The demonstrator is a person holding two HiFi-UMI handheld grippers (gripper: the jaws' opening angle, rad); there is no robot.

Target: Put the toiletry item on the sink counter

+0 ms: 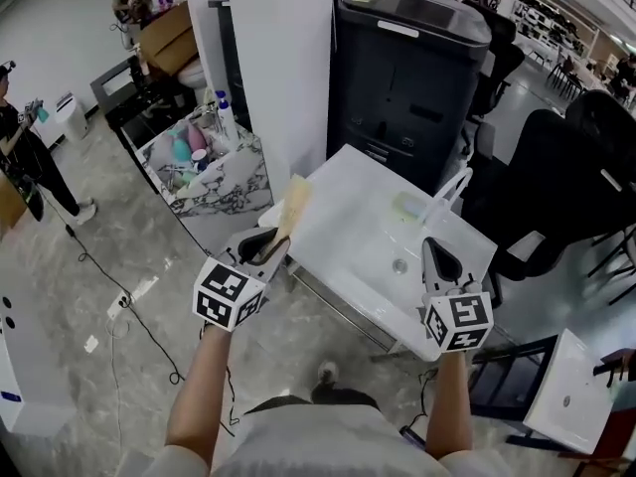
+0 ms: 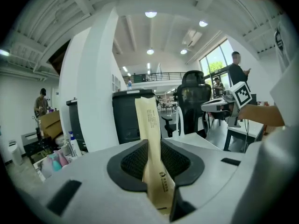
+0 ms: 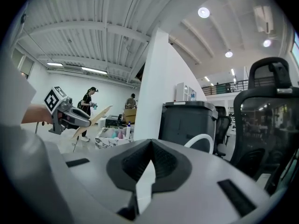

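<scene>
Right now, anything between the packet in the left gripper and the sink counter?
Nothing visible. The left gripper holds the packet with its tip at the sink counter's bare left edge; the faucet stands at the far side.

I'm getting bright, even indoor light from round ceiling lamps point(image 2: 150, 14), plus daylight pouring through the tall window point(image 2: 216, 62) at the right of the left gripper view. In the head view the white sink counter point(image 1: 348, 237) is nearly washed out. Both gripper views bend hard, fisheye style, into black corners. The closest foreground looks soft, and shadows on the floor point(image 1: 99, 266) are faint.
</scene>
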